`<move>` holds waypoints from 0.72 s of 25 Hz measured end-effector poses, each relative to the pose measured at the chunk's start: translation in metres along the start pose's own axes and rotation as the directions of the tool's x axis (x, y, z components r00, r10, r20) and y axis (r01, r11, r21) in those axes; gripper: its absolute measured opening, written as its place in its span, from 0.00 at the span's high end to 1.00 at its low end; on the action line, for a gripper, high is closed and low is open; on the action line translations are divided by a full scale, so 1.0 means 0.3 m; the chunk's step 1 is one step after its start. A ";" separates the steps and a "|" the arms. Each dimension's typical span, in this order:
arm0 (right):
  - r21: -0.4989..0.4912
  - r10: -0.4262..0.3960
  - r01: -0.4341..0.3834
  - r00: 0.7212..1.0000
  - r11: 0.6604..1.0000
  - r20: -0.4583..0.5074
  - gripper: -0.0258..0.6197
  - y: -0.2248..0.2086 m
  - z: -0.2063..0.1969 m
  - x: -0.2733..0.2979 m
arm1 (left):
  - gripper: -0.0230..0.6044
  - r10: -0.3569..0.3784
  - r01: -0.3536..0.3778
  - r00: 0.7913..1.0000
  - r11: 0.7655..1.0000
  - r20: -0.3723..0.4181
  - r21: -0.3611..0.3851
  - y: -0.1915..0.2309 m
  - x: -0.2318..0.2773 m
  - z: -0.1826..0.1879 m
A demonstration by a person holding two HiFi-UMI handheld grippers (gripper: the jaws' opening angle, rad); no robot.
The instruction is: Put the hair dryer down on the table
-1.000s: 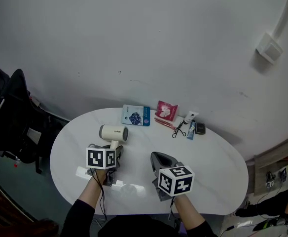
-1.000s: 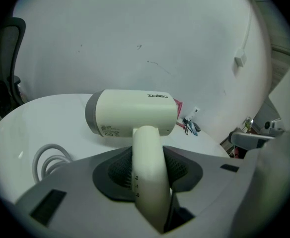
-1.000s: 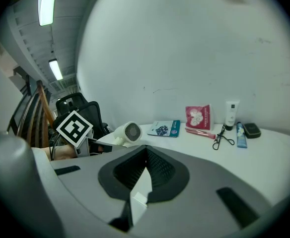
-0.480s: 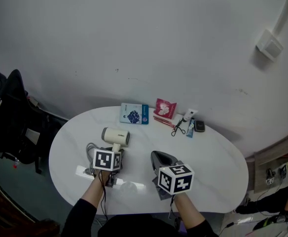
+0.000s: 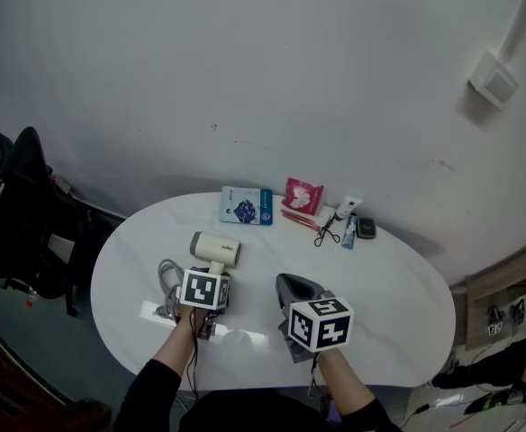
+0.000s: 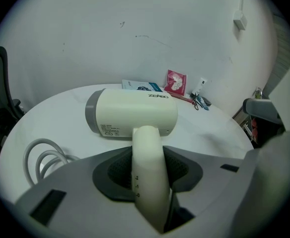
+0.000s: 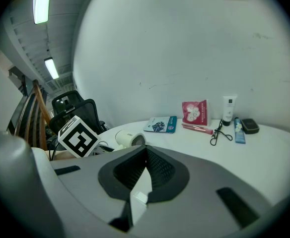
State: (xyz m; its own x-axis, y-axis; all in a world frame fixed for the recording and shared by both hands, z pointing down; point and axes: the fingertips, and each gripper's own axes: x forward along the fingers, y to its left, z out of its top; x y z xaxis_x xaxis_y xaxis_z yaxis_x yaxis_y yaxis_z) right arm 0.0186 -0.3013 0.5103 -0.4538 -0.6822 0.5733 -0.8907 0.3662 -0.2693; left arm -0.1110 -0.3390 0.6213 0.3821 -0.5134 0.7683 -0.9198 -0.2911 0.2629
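Item: hair dryer (image 6: 135,114), cream, barrel lying crosswise low over the white table (image 5: 380,277); whether it touches the top is unclear.
Handle: upright between the fingers (image 6: 110,172) of the left gripper (image 5: 211,275), clenched on it from both sides.
Cord (image 6: 43,155): grey, coiled on the table, left of the handle.
Right gripper (image 5: 296,289): well apart from the dryer, fingers (image 7: 160,170) pressed together, nothing between.

Two tools: one left tool (image 6: 147,175) and one right tool (image 7: 144,172). One white tabletop (image 5: 398,304). On it are one hair dryer (image 5: 214,250), one blue packet (image 5: 246,205), one red packet (image 5: 303,194), one pink stick (image 5: 297,222), one white tube (image 5: 348,207), one blue tube (image 5: 349,232), one black lash curler (image 5: 328,232) and one small dark case (image 5: 365,229).
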 end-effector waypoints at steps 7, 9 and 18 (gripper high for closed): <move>-0.001 0.004 -0.004 1.000 1.000 -0.003 0.96 0.006 -0.004 0.001 | 0.73 0.047 -0.046 0.999 0.998 -0.017 0.046 0.006 0.013 -0.006; -0.001 0.004 -0.004 1.000 1.000 -0.003 0.96 0.004 -0.006 -0.003 | 0.73 0.062 -0.062 0.998 0.996 -0.007 0.067 0.011 0.020 -0.003; 0.003 0.004 -0.004 1.000 1.000 -0.001 0.96 -0.001 -0.014 -0.013 | 0.72 0.101 -0.101 0.995 0.990 0.005 0.094 0.012 0.025 -0.005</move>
State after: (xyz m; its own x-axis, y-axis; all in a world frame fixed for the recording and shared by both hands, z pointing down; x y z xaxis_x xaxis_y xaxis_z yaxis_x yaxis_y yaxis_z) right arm 0.0207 -0.2961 0.5116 -0.4571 -0.6801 0.5731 -0.8891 0.3666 -0.2740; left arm -0.1116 -0.3427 0.6289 0.2874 -0.5443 0.7881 -0.9414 -0.3121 0.1278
